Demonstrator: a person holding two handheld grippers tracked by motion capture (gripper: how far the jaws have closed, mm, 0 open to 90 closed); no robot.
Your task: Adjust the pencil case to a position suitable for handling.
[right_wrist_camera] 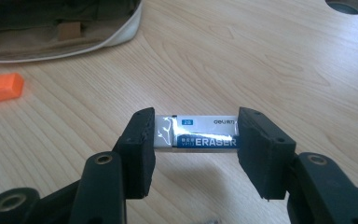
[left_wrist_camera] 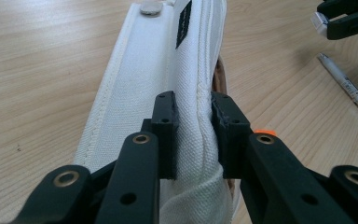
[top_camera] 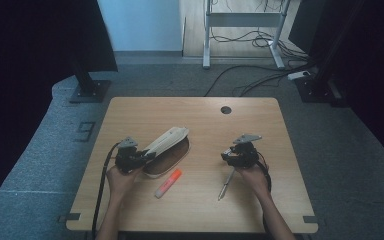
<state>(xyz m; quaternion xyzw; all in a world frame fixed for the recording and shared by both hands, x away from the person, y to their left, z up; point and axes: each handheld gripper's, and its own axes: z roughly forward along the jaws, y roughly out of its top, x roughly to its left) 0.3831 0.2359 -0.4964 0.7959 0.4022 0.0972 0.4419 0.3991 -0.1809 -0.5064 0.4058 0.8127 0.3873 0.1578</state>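
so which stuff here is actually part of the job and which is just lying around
In use:
- pencil case, flap pinched by left gripper
- eraser, held by right gripper

Lying about:
- orange highlighter
- pen

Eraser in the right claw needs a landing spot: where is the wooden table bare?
Bare: the far strip around the round cable hole and the right edge. Crowded: the white canvas pencil case, orange highlighter and silver pen near the hands.

gripper (right_wrist_camera: 196, 140) clamping eraser (right_wrist_camera: 196, 132), above table (right_wrist_camera: 242, 60)
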